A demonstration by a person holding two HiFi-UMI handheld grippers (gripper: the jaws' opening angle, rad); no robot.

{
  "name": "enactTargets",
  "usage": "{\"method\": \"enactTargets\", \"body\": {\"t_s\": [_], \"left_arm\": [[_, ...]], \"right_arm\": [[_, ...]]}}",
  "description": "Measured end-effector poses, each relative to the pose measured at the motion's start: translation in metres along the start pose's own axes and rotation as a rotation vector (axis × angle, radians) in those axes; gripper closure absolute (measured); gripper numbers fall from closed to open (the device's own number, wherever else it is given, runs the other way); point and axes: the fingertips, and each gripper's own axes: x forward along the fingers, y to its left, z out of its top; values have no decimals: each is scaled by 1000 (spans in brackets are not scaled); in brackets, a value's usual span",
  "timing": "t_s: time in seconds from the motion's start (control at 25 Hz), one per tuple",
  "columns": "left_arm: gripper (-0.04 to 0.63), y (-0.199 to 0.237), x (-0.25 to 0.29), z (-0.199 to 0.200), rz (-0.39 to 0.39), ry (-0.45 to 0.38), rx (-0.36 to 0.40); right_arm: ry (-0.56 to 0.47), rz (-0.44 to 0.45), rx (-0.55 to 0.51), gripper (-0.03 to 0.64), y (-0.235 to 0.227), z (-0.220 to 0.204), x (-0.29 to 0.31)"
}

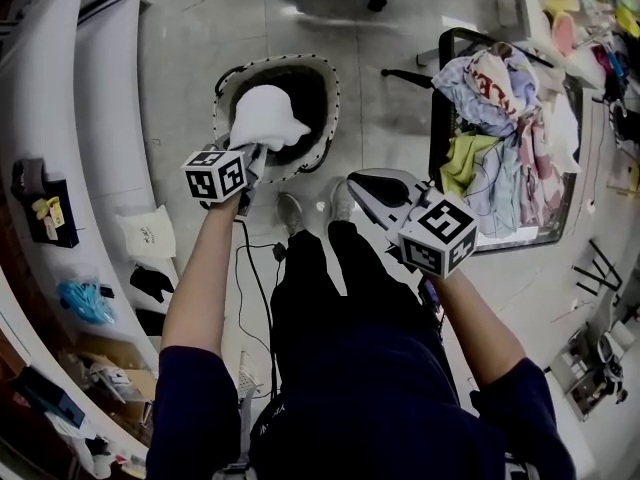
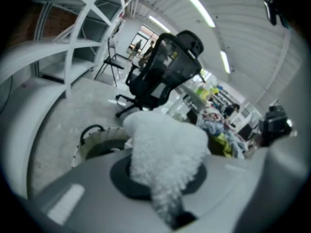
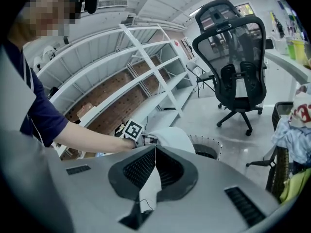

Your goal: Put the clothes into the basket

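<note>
Over basket [image 1: 318, 88], left gripper [image 1: 255, 156] clamped on white fleece garment [image 1: 268, 116]; right gripper [image 1: 362, 182] jaws together, empty

Workroom surroundings on a grey floor [image 1: 190, 28]

A black mesh office chair [image 3: 236, 81] stands on its wheeled base at the far edge of the floor. Long white shelving [image 3: 121, 67] runs along the left edge. Its lower shelf carries a crumpled blue thing [image 1: 85, 301], a white printed bag [image 1: 147, 235] and a dark item just beside it. A black-framed cart [image 1: 437, 128] stands at the floor's right edge. Behind it, a white bench [image 1: 522, 3] bears bright small items, too small to tell. A folding chair [image 2: 112, 57] stands by the shelving, under strip lights [image 2: 194, 4].
</note>
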Motion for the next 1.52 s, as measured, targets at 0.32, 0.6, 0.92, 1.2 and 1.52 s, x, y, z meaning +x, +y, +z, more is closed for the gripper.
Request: {"method": "enactTargets", "body": {"t_s": [0.32,0.6,0.92,1.2,1.52], "left_arm": [[545,38,57,-46,108,223,62],[523,53,76,-71,183,382,87],[356,47,82,-68,156,374,102],[356,37,72,-56,144,319,103],[387,-14,32,-32,19,146,79]], "right_arm": [[34,-20,8,609,-13,-16,-3],[34,-33,23,609,-21,-19,-5],[32,-27,34,609,-21,-22,-4],[12,-21,32,609,-16,-17,-2],[-36,-52,37,609,-15,-9,-16]]}}
